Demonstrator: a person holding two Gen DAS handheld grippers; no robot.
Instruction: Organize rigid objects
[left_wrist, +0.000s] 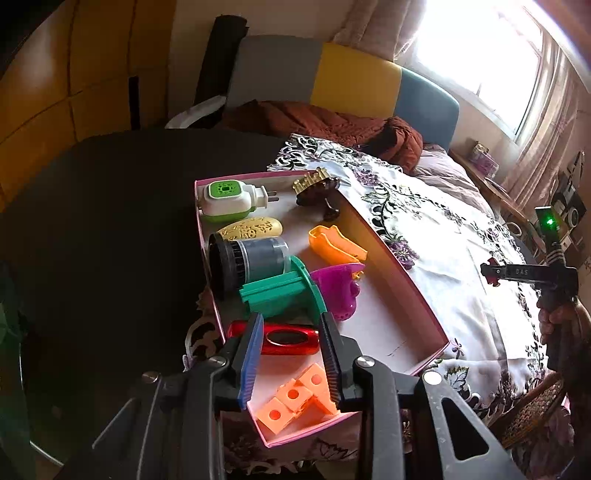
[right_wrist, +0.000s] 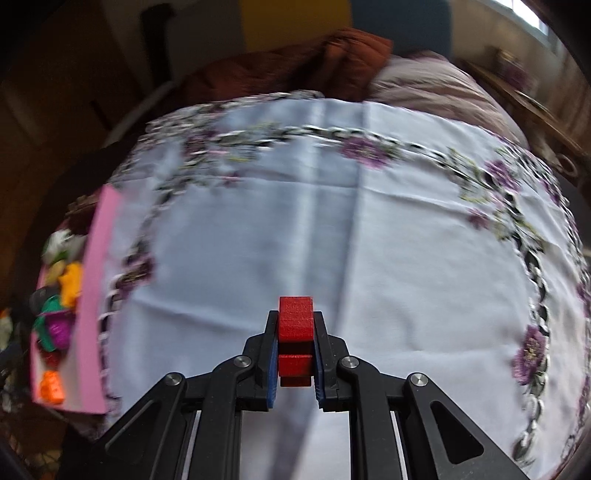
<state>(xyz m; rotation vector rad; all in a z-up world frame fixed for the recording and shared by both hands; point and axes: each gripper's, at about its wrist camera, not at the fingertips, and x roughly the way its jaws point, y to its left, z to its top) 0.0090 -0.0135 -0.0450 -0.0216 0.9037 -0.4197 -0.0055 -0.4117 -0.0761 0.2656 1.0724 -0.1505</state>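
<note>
A pink box (left_wrist: 391, 258) on the floral cloth holds several rigid items: a white-green plug-in device (left_wrist: 225, 201), a grey cylinder (left_wrist: 255, 258), a teal spool (left_wrist: 284, 291), purple (left_wrist: 340, 291) and orange (left_wrist: 336, 243) pieces, and peach holed cubes (left_wrist: 295, 398). A glossy red oval case (left_wrist: 291, 339) lies in it, just beneath my left gripper (left_wrist: 291, 321). The jaws stand slightly apart; the case runs behind the left finger, not pinched. My right gripper (right_wrist: 295, 314) is shut on a red block (right_wrist: 294, 325) above the cloth, right of the box (right_wrist: 98, 295). It also shows in the left wrist view, right gripper (left_wrist: 491, 275).
The white floral tablecloth (left_wrist: 443, 240) spreads right of the box. A dark tabletop (left_wrist: 110, 221) lies to the left. Behind are a bed with a rust blanket (left_wrist: 332, 125) and a bright window. A wicker chair (left_wrist: 532, 413) stands at the near right, by the person's hand (left_wrist: 561, 317).
</note>
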